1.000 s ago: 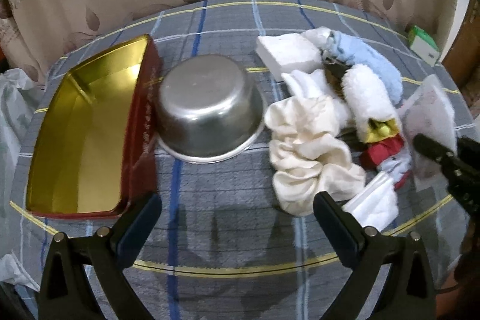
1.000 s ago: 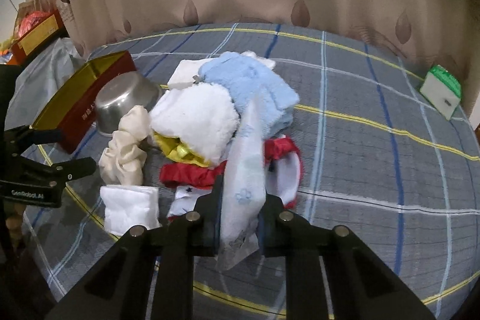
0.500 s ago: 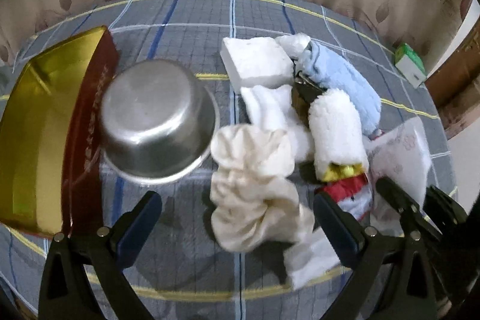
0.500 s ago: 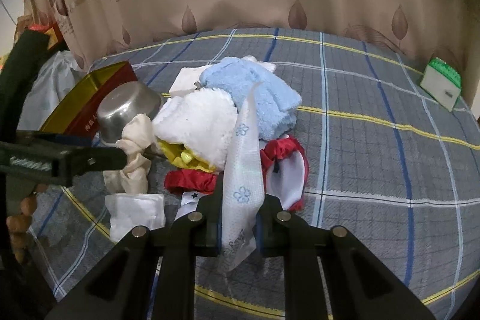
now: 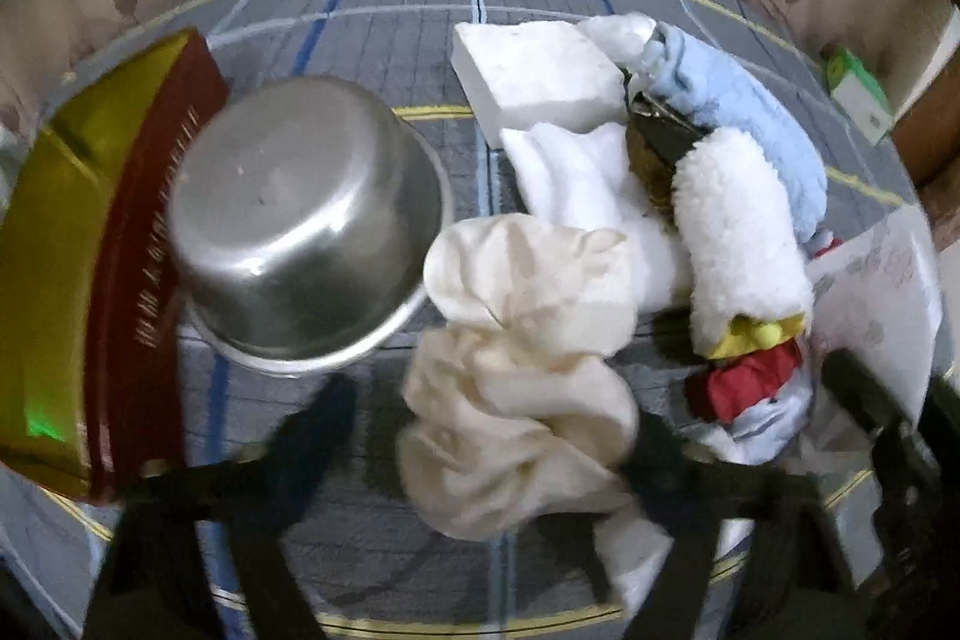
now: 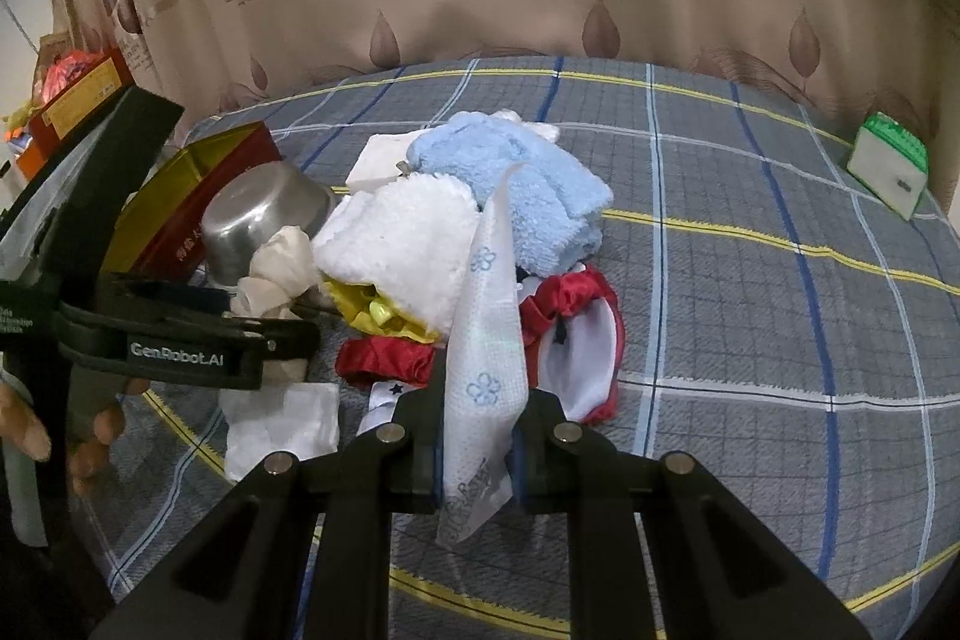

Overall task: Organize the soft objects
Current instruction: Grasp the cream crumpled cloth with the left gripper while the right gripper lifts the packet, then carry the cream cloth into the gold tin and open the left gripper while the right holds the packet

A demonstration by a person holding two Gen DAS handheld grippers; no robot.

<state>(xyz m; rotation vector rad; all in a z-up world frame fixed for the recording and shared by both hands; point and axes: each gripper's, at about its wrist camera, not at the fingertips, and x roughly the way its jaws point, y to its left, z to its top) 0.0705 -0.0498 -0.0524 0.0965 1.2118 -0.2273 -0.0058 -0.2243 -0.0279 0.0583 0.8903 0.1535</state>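
Note:
A crumpled cream cloth (image 5: 516,370) lies on the plaid table cover beside an upturned steel bowl (image 5: 300,226). My left gripper (image 5: 486,436) points down over it, blurred, with its jaws closing and the cloth between them. The right finger touches the cloth; a gap remains at the left finger. My right gripper (image 6: 480,436) is shut on a white tissue packet (image 6: 489,316) with blue flowers, which is held upright. Behind the packet lies a pile: a white fluffy towel (image 6: 402,244), a blue towel (image 6: 522,184) and a red-and-white fabric piece (image 6: 576,334).
A red tin with a gold inside (image 5: 54,280) lies left of the bowl. A white foam block (image 5: 534,70) sits at the back of the pile. A folded white tissue (image 6: 282,424) lies near the front. A green-and-white box (image 6: 891,166) stands far right. A curtain hangs behind the table.
My left gripper has moved right and lower, from in front of the bowl to over the cream cloth, and its jaws have narrowed. The right gripper holds the packet still.

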